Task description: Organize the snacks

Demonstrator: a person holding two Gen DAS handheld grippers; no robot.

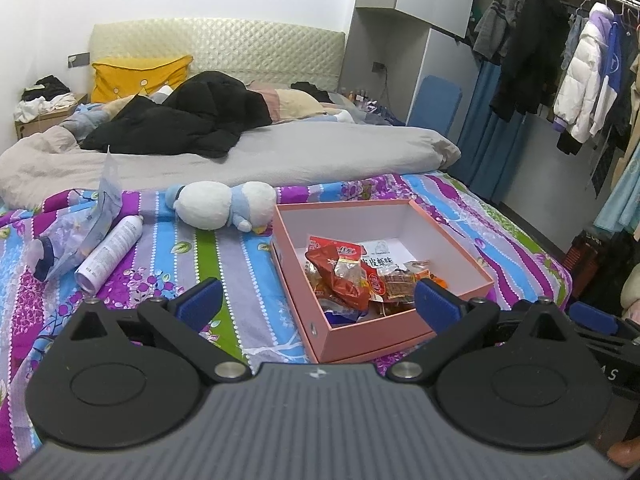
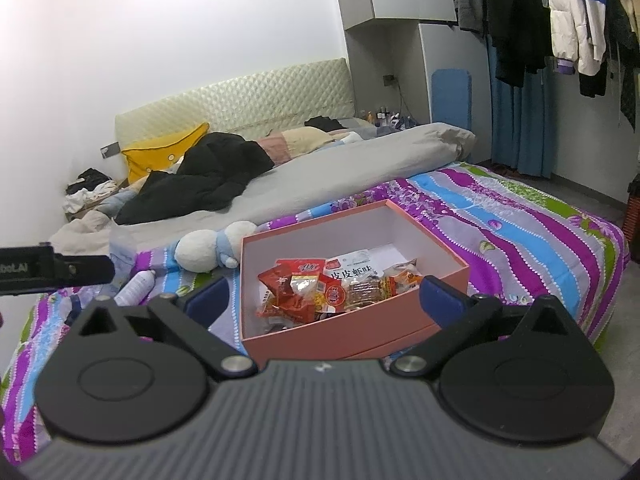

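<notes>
A pink cardboard box lies open on the striped bedsheet, its front corner toward me. Inside it is a heap of snack packets: red wrappers, brown bars and a white packet with black characters. My left gripper hovers at the box's near left corner, open wide, with nothing pressed by its blue pads. My right gripper hangs over the box's near wall, also open and holding nothing. The snack packets lie just beyond its fingertips.
Left of the box lie a white and blue plush toy, a white spray can and a crumpled clear bag. A grey duvet and a black coat cover the bed behind. Clothes hang at the right.
</notes>
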